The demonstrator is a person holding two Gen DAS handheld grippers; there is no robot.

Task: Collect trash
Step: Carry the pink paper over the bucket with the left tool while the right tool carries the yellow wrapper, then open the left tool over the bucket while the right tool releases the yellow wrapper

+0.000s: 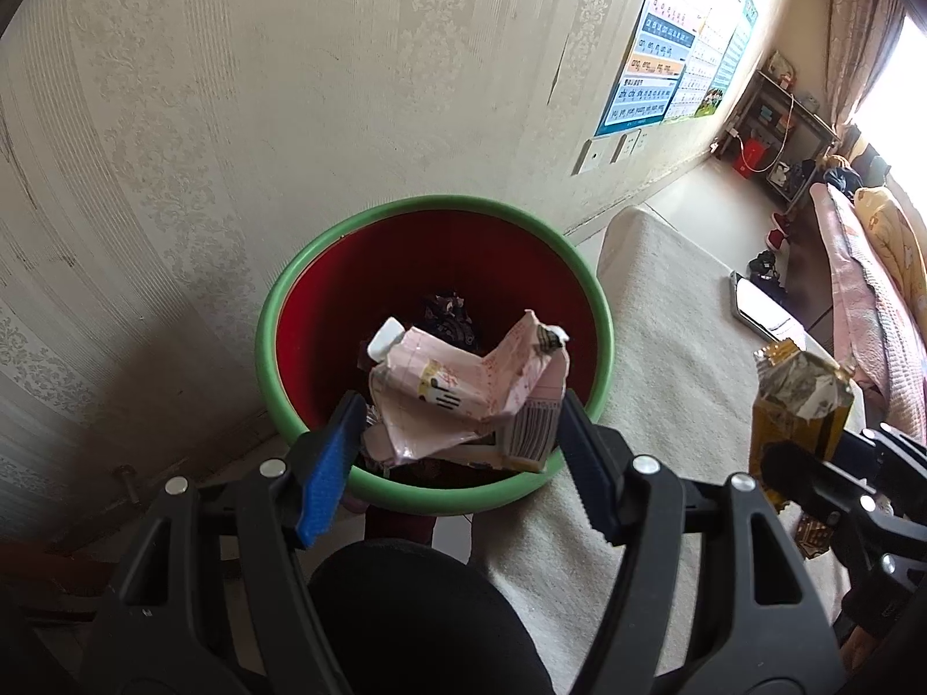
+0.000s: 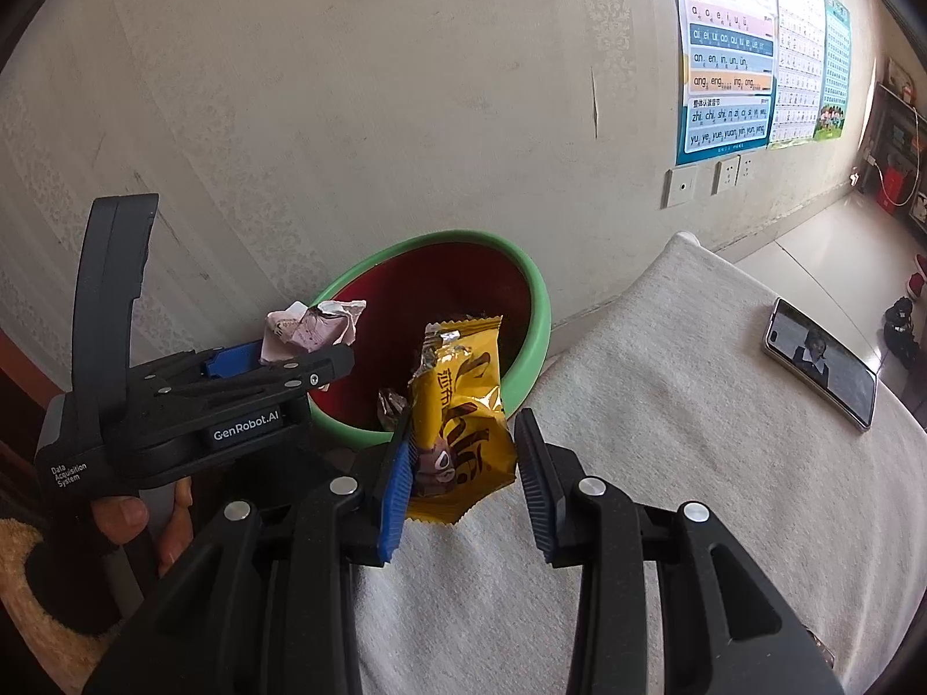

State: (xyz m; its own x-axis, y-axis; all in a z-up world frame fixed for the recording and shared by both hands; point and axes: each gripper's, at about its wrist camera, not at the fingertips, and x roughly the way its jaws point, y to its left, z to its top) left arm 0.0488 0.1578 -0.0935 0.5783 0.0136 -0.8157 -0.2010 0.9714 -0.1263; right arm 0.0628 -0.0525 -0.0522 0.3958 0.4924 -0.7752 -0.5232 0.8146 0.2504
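Observation:
A red bin with a green rim (image 1: 264, 347) stands against the wall, with dark scraps at its bottom. My left gripper (image 1: 462, 425) hangs over the bin's near edge, shut on a crumpled pink carton (image 1: 457, 382) with a white cap. From the right wrist view the same carton (image 2: 310, 324) sticks out above the bin's left rim (image 2: 542, 313). My right gripper (image 2: 463, 440) is shut on a puffy yellow snack wrapper (image 2: 463, 405) with a torn top, held upright just in front of the bin. That wrapper (image 1: 802, 388) shows at the right of the left wrist view.
A white cloth-covered surface (image 2: 666, 405) lies right of the bin, with a phone (image 2: 823, 362) on it. Posters (image 2: 730, 58) and sockets hang on the wall behind. A person's hand (image 2: 124, 515) grips the left tool. A bed and shelves stand far right.

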